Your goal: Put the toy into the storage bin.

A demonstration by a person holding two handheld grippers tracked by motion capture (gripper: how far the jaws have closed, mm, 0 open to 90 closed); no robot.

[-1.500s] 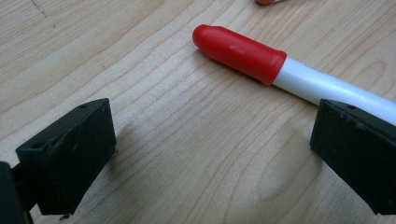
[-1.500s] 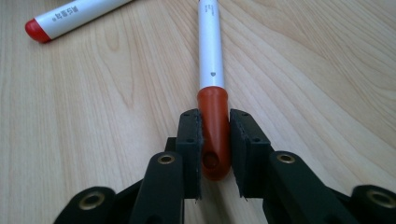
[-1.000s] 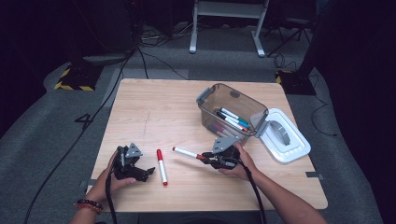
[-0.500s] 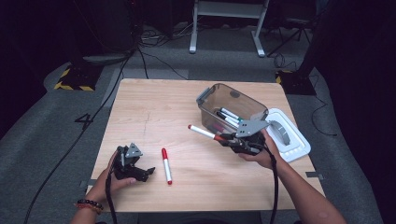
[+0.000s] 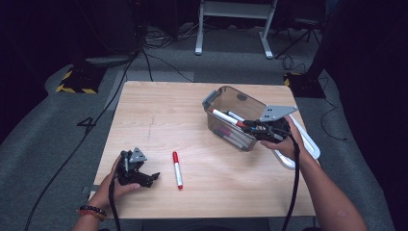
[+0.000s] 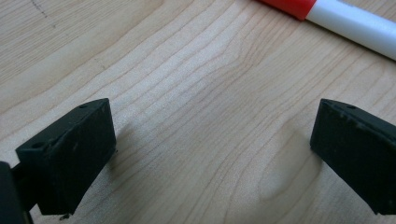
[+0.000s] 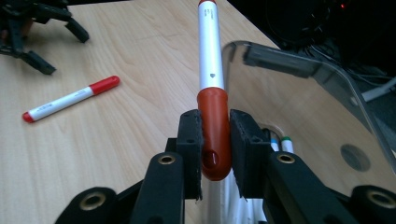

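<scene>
My right gripper (image 5: 249, 126) is shut on the red cap of a white marker (image 5: 228, 118), held in the air over the clear plastic bin (image 5: 240, 98). In the right gripper view the marker (image 7: 211, 65) points away from the gripper (image 7: 215, 135), beside the bin's wall (image 7: 289, 93). Several markers (image 5: 235, 139) lie inside the bin. A second red-capped marker (image 5: 177, 169) lies on the wooden table. My left gripper (image 5: 144, 177) rests on the table left of it, jaws wide apart (image 6: 212, 154) with bare wood between them; that marker (image 6: 345, 23) lies just beyond.
The bin's white lid (image 5: 308, 144) lies at the table's right edge, under my right hand. The table (image 5: 159, 120) is bare wood to the left and front of the bin. Cables and stand legs lie on the dark floor behind.
My right gripper has lifted the marker from the table's middle and carried it up and rightward to above the bin. The left gripper and the other marker have stayed put.
</scene>
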